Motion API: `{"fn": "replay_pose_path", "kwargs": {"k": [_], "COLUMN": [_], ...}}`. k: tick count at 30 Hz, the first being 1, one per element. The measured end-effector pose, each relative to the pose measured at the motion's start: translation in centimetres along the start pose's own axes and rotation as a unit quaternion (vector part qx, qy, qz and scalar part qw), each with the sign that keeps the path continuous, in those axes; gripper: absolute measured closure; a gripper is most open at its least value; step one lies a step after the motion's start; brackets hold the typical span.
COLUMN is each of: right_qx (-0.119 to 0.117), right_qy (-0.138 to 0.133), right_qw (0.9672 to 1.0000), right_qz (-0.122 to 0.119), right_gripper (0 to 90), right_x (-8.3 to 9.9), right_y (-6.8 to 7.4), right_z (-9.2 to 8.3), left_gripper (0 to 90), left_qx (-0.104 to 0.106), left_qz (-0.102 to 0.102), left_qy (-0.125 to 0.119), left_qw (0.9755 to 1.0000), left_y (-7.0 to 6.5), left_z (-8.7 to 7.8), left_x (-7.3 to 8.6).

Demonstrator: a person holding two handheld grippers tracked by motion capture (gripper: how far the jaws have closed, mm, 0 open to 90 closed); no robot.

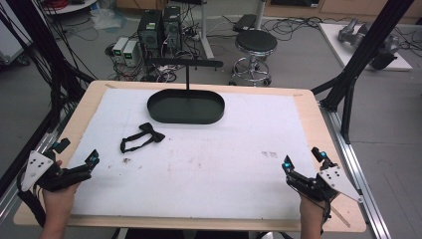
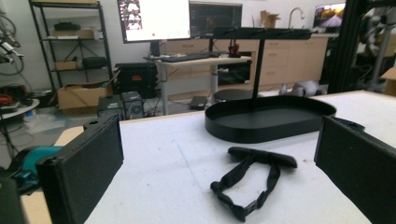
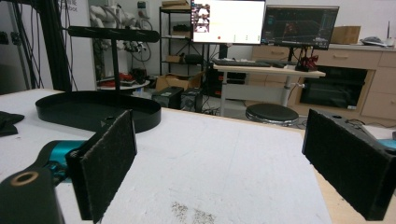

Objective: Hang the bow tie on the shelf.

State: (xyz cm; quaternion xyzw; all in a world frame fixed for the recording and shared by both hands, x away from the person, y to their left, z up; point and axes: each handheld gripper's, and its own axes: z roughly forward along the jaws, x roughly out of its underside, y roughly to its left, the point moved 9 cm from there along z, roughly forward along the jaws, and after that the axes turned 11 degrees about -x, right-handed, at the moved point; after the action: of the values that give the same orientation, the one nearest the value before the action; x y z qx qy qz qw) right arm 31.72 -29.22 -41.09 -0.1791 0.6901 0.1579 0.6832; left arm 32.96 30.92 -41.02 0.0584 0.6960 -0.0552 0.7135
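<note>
A black bow tie with a strap (image 1: 141, 138) lies on the white mat, left of centre and in front of the black oval tray (image 1: 169, 117). A thin post with a crossbar (image 1: 186, 63) rises from the tray. My left gripper (image 1: 77, 154) rests at the mat's left edge, open and holding nothing. In the left gripper view the bow tie (image 2: 252, 179) lies on the mat beyond the wide-apart jaws, with the tray (image 2: 261, 128) behind it. At the front right, my right gripper (image 1: 304, 158) also stands open and empty. The right gripper view shows the tray (image 3: 79, 116) at far left.
The wooden table (image 1: 318, 124) carries the white mat (image 1: 224, 164), with faint dark marks (image 1: 268, 154) near the right gripper. Beyond the far edge stand a round stool (image 1: 255, 45), computer boxes and cables on the floor. Black frame posts (image 1: 363, 55) rise at both sides.
</note>
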Motion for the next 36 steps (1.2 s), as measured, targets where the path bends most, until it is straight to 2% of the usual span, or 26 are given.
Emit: {"fn": "replay_pose_path", "kwargs": {"k": [2, 9, 16, 18, 20, 21, 22, 23, 24, 25, 27, 28, 31, 32, 34, 35, 36], "right_qx": [0.000, -0.001, 0.000, 0.001, 0.000, 0.000, 0.000, -0.001, -0.001, -0.001, -0.002, -0.003, -0.004, -0.006, -0.007, -0.007, -0.007], "right_qy": [0.000, 0.003, 0.003, 0.001, -0.001, -0.001, -0.002, -0.005, -0.006, -0.006, -0.005, -0.004, -0.001, 0.001, 0.001, 0.001, 0.001], "right_qw": [1.0000, 1.0000, 1.0000, 1.0000, 1.0000, 1.0000, 1.0000, 0.9999, 0.9999, 0.9999, 0.9999, 0.9999, 0.9999, 0.9999, 0.9999, 0.9999, 0.9999], "right_qz": [-0.001, 0.001, 0.005, 0.007, 0.007, 0.007, 0.008, 0.009, 0.009, 0.009, 0.012, 0.011, 0.012, 0.011, 0.010, 0.011, 0.011], "right_gripper": [9.1, 9.2, 9.2, 9.2, 9.1, 9.1, 9.1, 9.1, 9.1, 9.2, 9.2, 9.1, 9.2, 9.1, 9.2, 9.2, 9.2], "right_x": [0.0, 0.1, 0.1, 0.0, -0.1, -0.1, -0.1, -0.2, -0.3, -0.3, -0.2, -0.1, 0.0, 0.1, 0.1, 0.1, 0.1], "right_y": [0.0, 0.0, 0.0, -0.1, -0.1, -0.1, -0.1, -0.1, -0.1, -0.1, -0.1, -0.1, 0.0, 0.1, 0.1, 0.1, 0.1], "right_z": [0.0, -0.1, -0.3, -0.4, -0.5, -0.5, -0.6, -0.6, -0.6, -0.6, -0.6, -0.5, -0.4, -0.3, -0.3, -0.3, -0.3], "left_gripper": [1.7, 1.7, 1.8, 2.7, 4.2, 9.1, 9.1, 14.5, 14.7, 16.5, 19.4, 20.9, 23.2, 26.8, 27.9, 31.5, 32.4], "left_qx": [0.007, 0.013, 0.023, 0.030, 0.050, 0.050, 0.052, 0.055, 0.070, 0.070, 0.091, 0.102, 0.126, 0.133, 0.144, 0.154, 0.154], "left_qz": [-0.003, -0.006, -0.007, -0.001, 0.012, 0.012, 0.017, 0.023, 0.025, 0.025, 0.025, 0.029, 0.042, 0.044, 0.051, 0.062, 0.062], "left_qy": [-0.003, 0.000, 0.038, 0.054, 0.076, 0.076, 0.082, 0.088, 0.093, 0.093, 0.099, 0.107, 0.144, 0.154, 0.168, 0.178, 0.178], "left_qw": [1.0000, 0.9999, 0.9990, 0.9981, 0.9958, 0.9958, 0.9951, 0.9943, 0.9929, 0.9929, 0.9906, 0.9886, 0.9806, 0.9781, 0.9739, 0.9699, 0.9699], "left_y": [-0.1, -0.2, -0.5, -0.7, -1.4, -1.4, -1.6, -1.8, -2.2, -2.2, -2.6, -2.8, -3.4, -3.6, -4.0, -4.5, -4.5], "left_z": [0.0, 0.3, 1.1, 1.5, 2.0, 2.0, 2.2, 2.4, 2.7, 2.7, 3.1, 3.3, 4.3, 4.6, 5.1, 5.5, 5.5], "left_x": [-0.1, -0.3, 0.3, 0.6, 1.0, 1.0, 1.1, 1.0, 0.6, 0.6, 0.3, 0.4, 1.5, 1.8, 2.5, 3.2, 3.2]}}
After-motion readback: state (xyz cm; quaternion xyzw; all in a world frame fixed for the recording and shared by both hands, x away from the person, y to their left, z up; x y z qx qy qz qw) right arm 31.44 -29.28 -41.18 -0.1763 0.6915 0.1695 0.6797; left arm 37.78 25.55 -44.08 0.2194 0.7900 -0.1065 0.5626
